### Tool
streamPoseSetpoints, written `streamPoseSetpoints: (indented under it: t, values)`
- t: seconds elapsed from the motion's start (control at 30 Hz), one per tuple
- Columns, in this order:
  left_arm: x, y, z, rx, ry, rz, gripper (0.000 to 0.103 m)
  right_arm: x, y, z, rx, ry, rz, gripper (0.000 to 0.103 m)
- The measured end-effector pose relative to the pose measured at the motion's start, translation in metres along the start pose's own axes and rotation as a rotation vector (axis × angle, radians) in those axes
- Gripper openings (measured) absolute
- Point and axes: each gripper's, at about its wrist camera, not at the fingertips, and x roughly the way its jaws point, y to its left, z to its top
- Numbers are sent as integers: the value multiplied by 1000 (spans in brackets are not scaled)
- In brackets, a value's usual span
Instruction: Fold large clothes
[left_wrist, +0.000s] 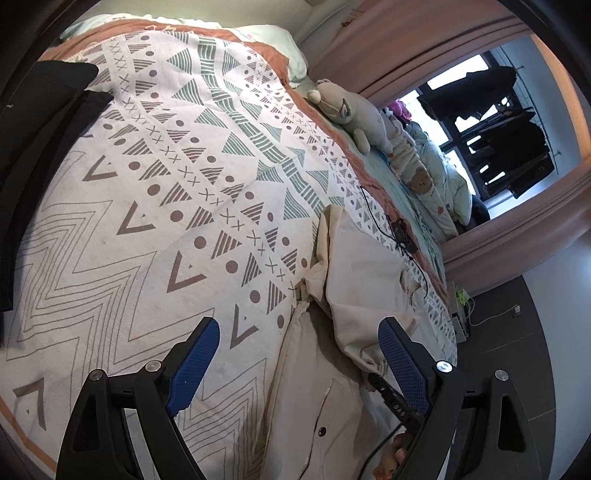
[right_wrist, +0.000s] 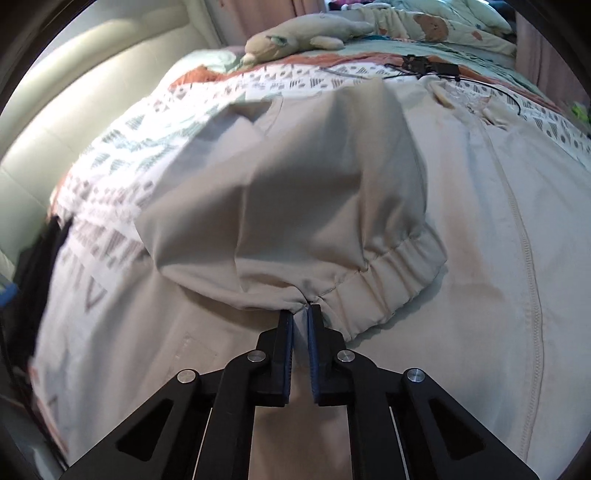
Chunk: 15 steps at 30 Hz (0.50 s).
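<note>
Right gripper (right_wrist: 305, 312) is clamped on the elastic sleeve cuff (right_wrist: 391, 273) of the beige jacket (right_wrist: 480, 236) (spread across the patterned bedspread (left_wrist: 155, 177)); left gripper (left_wrist: 299, 339) hovers wide apart, empty.

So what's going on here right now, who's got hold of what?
A person is folding a beige jacket spread on a patterned bedspread. The right gripper is shut on the sleeve's elastic cuff, with the sleeve lifted over the jacket's body. The left gripper is open above the bed, holding nothing, beside the jacket. A plush toy and dark clothes lie further off.
</note>
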Motion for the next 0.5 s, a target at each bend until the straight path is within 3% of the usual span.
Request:
streamPoseSetpoints:
  t: [0.27,0.37,0.5]
  values:
    - [14,-8,-3,33,19,28,88,-81,5,31,9,-111,127,8]
    - [21,-14,-4,55,40,33,88,-114,-3,47,51,-144,224,8]
    - [25,-20,-5,74,47,38,88,-158,-16,67,78,-209,277,7]
